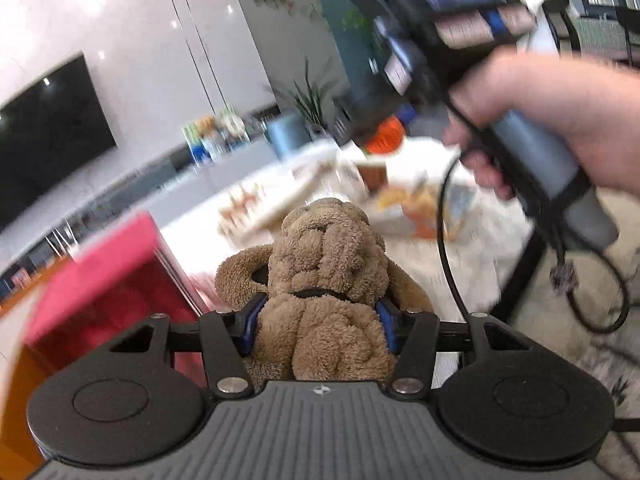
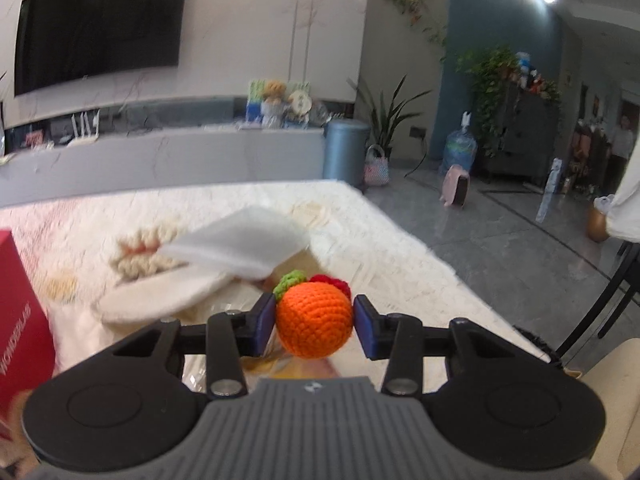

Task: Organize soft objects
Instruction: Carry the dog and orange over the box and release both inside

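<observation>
With the left tongs (image 1: 320,322) clamped on the brown plush dog (image 1: 324,280) and the right tongs (image 2: 315,322) pinching the orange crochet ball (image 2: 315,322) only at its sides, the round ball risks slipping out onto the bench (image 2: 380,240) below.

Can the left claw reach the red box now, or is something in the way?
Probably not: the left claw is shut on the brown plush dog, which fills it. The red box stands close beside it, open.
</observation>
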`<action>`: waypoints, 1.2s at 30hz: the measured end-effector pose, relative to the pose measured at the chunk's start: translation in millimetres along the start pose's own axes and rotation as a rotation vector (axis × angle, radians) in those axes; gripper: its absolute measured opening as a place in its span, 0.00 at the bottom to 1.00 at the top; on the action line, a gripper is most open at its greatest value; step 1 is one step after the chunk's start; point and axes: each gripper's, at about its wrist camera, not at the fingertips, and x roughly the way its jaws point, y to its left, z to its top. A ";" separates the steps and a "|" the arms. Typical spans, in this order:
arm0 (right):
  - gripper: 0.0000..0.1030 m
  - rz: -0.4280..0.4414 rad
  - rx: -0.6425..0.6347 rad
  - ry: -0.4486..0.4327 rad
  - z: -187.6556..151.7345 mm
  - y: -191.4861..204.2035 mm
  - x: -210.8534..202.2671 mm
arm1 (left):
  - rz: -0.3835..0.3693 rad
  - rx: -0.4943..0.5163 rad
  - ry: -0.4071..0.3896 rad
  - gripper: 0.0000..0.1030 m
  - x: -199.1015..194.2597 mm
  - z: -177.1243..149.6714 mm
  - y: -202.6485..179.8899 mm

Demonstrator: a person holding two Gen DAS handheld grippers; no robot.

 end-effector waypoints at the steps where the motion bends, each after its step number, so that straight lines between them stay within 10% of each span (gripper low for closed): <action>1: 0.41 -0.004 0.013 -0.010 1.3 -2.9 -3.4 | 0.007 0.000 -0.023 0.61 -6.4 4.3 1.3; 12: 0.41 0.013 -0.018 -0.153 21.9 -11.5 -48.1 | 0.007 -0.161 -0.122 0.61 -67.6 50.6 32.2; 23: 0.41 0.238 0.086 -0.394 64.7 7.7 -147.1 | 0.306 -0.295 -0.264 0.61 -156.9 61.4 118.6; 30: 0.41 0.482 0.192 -0.366 84.4 47.1 -195.5 | 0.453 -0.536 -0.298 0.61 -202.6 34.6 197.9; 36: 0.41 0.589 0.109 -0.191 66.0 127.2 -200.5 | 0.451 -0.656 -0.144 0.61 -200.2 -3.7 243.7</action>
